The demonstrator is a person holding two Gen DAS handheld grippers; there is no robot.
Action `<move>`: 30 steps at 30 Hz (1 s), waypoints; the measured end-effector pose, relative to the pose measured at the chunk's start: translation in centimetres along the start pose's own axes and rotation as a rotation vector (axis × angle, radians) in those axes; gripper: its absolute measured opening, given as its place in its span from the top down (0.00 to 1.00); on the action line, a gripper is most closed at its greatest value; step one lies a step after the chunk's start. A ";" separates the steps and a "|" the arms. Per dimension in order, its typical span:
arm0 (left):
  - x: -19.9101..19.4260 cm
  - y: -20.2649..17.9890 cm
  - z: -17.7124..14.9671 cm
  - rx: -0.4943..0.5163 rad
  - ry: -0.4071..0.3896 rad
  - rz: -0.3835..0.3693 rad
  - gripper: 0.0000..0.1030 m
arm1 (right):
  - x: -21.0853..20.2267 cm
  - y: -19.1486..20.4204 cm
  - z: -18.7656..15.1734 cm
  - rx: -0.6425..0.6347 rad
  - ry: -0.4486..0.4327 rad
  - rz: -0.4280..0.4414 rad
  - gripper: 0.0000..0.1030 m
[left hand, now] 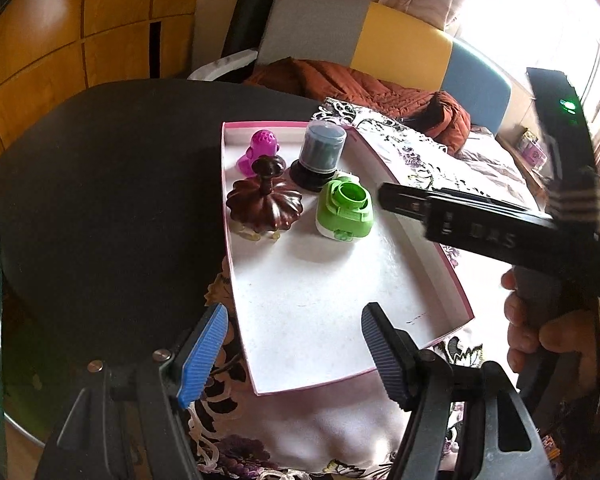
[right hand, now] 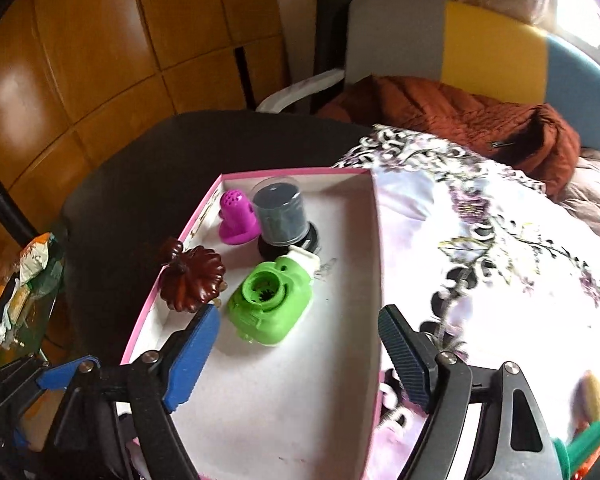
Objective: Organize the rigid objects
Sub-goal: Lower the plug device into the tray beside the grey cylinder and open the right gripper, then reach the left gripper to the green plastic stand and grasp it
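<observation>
daylight from right | window (left hand: 540,12) glare | fisheye edges, slight blur

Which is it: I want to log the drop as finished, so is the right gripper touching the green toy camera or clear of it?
Apart: the right wrist view shows the right gripper open, white box floor between its fingers and the green toy camera.

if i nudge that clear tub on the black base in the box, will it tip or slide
The clear tub looks tall above a narrow black base, so a high push would probably tip it. It crowds the green camera toy, which it would likely bump. Smooth plastic, probably slippery.

My box (right hand: 260,174) is white with a pink rim. In it: a green punch (right hand: 270,308), magenta toy (right hand: 236,222), brown lid (right hand: 192,280), and grey jar (right hand: 278,212). The cloth (right hand: 480,248) is floral.
</observation>
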State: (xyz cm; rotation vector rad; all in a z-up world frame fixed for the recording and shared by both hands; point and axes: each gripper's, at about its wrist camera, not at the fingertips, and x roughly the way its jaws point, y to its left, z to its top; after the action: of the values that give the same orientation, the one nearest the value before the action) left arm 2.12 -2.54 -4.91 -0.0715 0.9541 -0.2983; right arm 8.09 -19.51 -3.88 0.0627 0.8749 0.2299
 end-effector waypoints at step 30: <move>1.4 -9.8 1.0 0.210 0.072 -0.181 0.32 | -16.8 -25.2 -8.1 0.494 -0.209 -0.509 0.07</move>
State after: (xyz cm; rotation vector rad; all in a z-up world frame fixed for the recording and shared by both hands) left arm 1.52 -12.34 -3.59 0.0456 0.9840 -0.5692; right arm -4.06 -48.15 -0.17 0.3138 0.6963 -0.4657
